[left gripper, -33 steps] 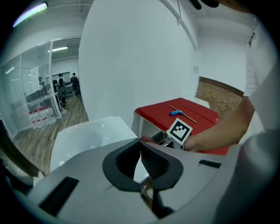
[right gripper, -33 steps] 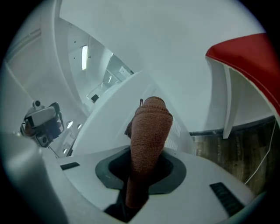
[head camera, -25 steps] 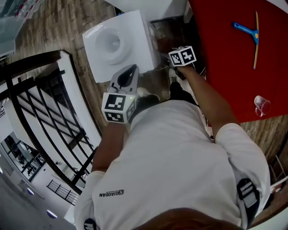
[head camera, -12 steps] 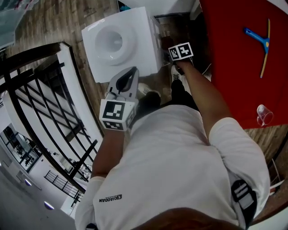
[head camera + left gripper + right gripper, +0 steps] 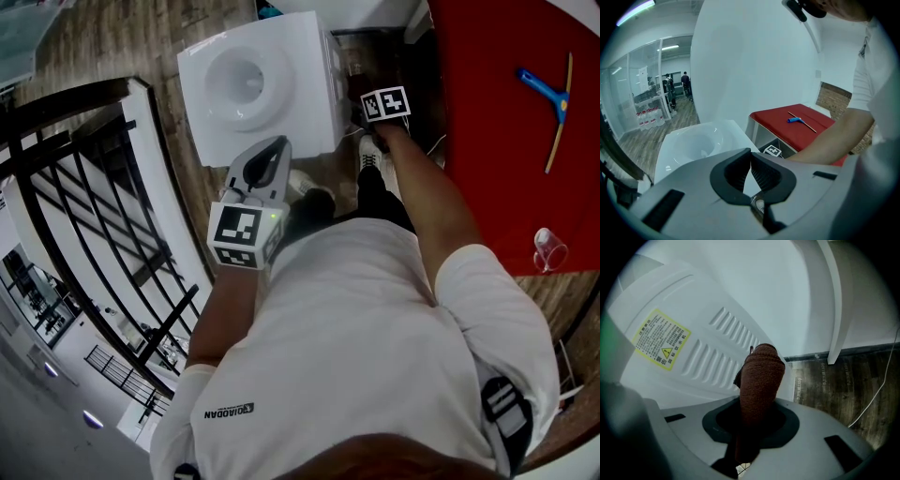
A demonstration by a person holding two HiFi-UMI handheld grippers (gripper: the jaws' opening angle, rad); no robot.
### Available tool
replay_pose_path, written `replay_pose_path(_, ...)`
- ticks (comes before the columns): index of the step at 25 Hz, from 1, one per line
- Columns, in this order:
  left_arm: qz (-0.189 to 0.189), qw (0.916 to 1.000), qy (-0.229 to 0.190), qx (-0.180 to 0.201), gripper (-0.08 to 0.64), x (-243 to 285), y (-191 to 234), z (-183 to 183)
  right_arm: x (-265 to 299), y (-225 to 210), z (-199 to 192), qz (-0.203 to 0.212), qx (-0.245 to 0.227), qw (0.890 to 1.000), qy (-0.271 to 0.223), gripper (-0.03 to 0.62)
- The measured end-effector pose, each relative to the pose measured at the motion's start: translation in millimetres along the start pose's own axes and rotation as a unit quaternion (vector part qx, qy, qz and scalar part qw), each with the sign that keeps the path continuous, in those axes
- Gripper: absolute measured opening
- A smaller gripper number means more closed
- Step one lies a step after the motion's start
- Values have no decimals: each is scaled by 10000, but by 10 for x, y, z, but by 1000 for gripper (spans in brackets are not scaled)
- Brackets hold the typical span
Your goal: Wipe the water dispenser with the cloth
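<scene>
The white water dispenser (image 5: pixel 253 89) stands on the floor ahead of me, its round top well facing up. My right gripper (image 5: pixel 373 120) reaches down along the dispenser's right side, with only its marker cube showing in the head view. In the right gripper view that gripper (image 5: pixel 757 420) is shut on a rolled brown cloth (image 5: pixel 760 376), whose end lies against the dispenser's vented white panel (image 5: pixel 724 341), near a yellow warning label (image 5: pixel 661 338). My left gripper (image 5: pixel 275 150) hovers by the dispenser's near edge. Its jaws (image 5: pixel 750 154) are shut with nothing between them.
A red table (image 5: pixel 511 141) stands to the right with a blue squeegee (image 5: pixel 548 94) and a clear cup (image 5: pixel 548 248) on it. A black railing (image 5: pixel 84 234) runs along the left. A white cable (image 5: pixel 876 394) lies on the wood floor (image 5: pixel 839 385).
My right gripper with the cloth has shifted slightly farther along the dispenser's side. The left gripper has stayed about where it was.
</scene>
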State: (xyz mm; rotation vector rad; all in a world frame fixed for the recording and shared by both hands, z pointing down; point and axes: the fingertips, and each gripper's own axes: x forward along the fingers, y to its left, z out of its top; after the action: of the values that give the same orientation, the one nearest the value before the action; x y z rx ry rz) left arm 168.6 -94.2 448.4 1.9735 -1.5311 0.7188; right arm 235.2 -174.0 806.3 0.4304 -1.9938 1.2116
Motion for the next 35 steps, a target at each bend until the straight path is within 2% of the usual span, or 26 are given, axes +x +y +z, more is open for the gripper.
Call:
replay_pose_path(4,-55,10000,-36,-33,1,31,-4,25,-171,17,69,70,5,9998,-208,72)
replay_pose_path(7,-30,9996,-117,-268,0,4,58,74,-459,148,145,278,-2,9986,-442,72)
replay_pose_path(10,36,9991,-251,-339,1,-32,130,160,-827,338,291,510,-213,9959,-710,72)
replay_pose_path(15,109,9989,-371,-260,0,-67,180,244,-1403,795,634,951,-535,9858,-1277,72)
replay_pose_path(22,82,9990,-436,-91,0,-20,156,357,-2010,1367,1163,1234,-911,9720,-1781,72)
replay_pose_path(29,95,9986,-510,-89,1,-5,232,452,-2118,1709,1647,1580,-1105,9595,-2052,72)
replay_pose_path(35,202,9983,-538,-75,0,-25,309,492,-1969,1668,1821,1577,-1130,9604,-2002,72)
